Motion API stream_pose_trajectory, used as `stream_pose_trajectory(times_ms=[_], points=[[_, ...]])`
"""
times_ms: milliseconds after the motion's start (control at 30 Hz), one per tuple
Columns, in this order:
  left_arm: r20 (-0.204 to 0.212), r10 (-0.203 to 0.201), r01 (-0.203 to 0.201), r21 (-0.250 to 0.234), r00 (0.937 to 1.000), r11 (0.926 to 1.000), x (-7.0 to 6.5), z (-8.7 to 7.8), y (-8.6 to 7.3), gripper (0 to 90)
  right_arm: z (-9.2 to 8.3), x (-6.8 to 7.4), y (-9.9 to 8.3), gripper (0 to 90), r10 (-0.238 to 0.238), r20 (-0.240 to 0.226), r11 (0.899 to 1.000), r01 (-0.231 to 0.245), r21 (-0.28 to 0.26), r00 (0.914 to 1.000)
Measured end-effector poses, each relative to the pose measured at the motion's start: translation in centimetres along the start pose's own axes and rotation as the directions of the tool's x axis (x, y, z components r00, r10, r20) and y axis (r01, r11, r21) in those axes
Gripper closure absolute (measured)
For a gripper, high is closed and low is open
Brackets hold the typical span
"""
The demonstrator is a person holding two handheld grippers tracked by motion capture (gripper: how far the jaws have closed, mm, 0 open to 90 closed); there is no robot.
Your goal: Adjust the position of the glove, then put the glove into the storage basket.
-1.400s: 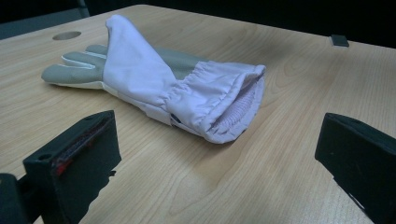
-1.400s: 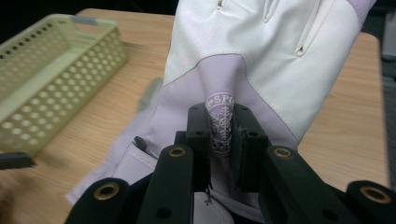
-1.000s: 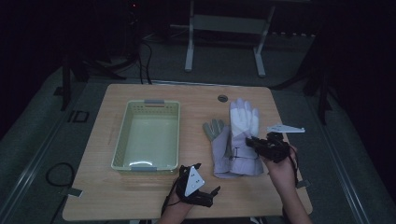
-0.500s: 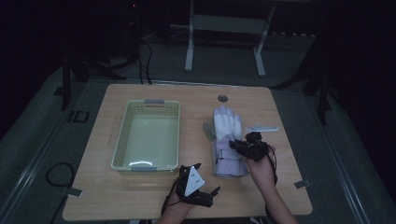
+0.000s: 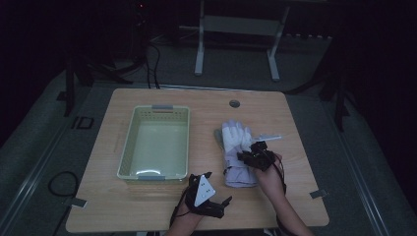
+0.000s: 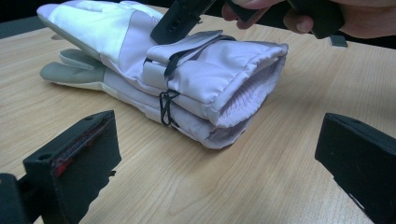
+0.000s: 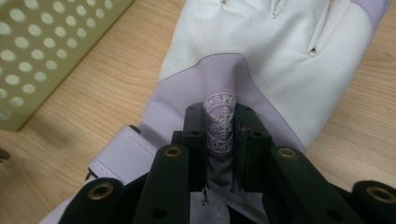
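High view: wooden table (image 5: 147,216), pale green perforated basket (image 5: 129,147) on its left half, pair of stacked lavender-and-white gloves (image 5: 235,152) just right of it, fingers pointing away from the person. Right gripper (image 5: 253,156) sits on top of the gloves around mid-length, hand behind it coming in from the bottom edge. Left gripper (image 5: 216,194) rests near the table's front edge, just in front of the basket's near right corner, apart from the gloves, grey three-cornered plate on top. Left gripper view: both black jaws spread wide at the bottom corners, nothing between them but bare tabletop; gloves (image 6: 187,79) lie ahead, one on the other, cuffs toward the camera, clipped together by a dark strap and hook at the wrist. Right gripper's jaw comes down onto the upper glove from the top of the frame, the person's fingers (image 6: 299,21) behind it. Right gripper view: the right gripper (image 7: 220,135) has its jaws pinched on a raised fold of the top glove (image 7: 261,60), round snowflake logo patch squeezed up between the pads; jaws have just been easing open slightly, fabric is between them. Basket wall (image 7: 42,51) shows at upper left, close beside the glove.
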State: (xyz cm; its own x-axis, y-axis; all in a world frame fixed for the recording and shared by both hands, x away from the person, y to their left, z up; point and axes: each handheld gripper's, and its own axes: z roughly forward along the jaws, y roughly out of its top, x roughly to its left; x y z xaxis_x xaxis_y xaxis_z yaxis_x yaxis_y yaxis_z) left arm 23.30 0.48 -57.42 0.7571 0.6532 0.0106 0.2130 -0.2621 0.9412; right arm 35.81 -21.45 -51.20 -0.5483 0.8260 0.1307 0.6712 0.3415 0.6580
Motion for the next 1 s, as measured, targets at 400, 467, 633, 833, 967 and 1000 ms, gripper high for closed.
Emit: stream_pose_trajectory(times_ms=[400,467,633,833,967,1000], points=[[-0.01,-0.002,0.002,0.0,0.9999,1.0,0.0,0.0,0.0,0.1,-1.9,-0.7,-0.1,38.0,-0.067,-0.034,0.996,0.065,-0.052,0.9972],[-0.011,-0.005,0.005,0.001,0.9999,1.0,0.0,0.0,0.0,0.2,-2.3,-1.0,-0.2,26.2,-0.093,-0.062,0.994,0.089,-0.055,0.9938],[-0.006,-0.037,0.037,-0.027,0.9993,0.999,0.2,-0.1,-0.1,0.1,-2.8,-1.9,-1.2,15.5,-0.192,-0.128,0.979,0.182,-0.088,0.9729],[-0.025,0.026,-0.026,-0.004,0.9994,0.9997,-0.8,-0.2,0.5,0.1,-3.6,-2.5,-1.6,15.2,-0.263,-0.097,0.957,0.246,-0.154,0.9599],[0.006,-0.05,0.05,0.003,0.9987,0.9988,-0.8,-0.7,2.0,0.2,-4.6,-3.3,-1.3,15.2,-0.291,-0.063,0.942,0.275,-0.194,0.9546],[0.016,-0.066,0.066,0.011,0.9977,0.9978,-0.7,-0.7,2.4,0.2,-5.0,-3.5,-1.2,15.5,-0.288,-0.057,0.941,0.272,-0.2,0.9558]])
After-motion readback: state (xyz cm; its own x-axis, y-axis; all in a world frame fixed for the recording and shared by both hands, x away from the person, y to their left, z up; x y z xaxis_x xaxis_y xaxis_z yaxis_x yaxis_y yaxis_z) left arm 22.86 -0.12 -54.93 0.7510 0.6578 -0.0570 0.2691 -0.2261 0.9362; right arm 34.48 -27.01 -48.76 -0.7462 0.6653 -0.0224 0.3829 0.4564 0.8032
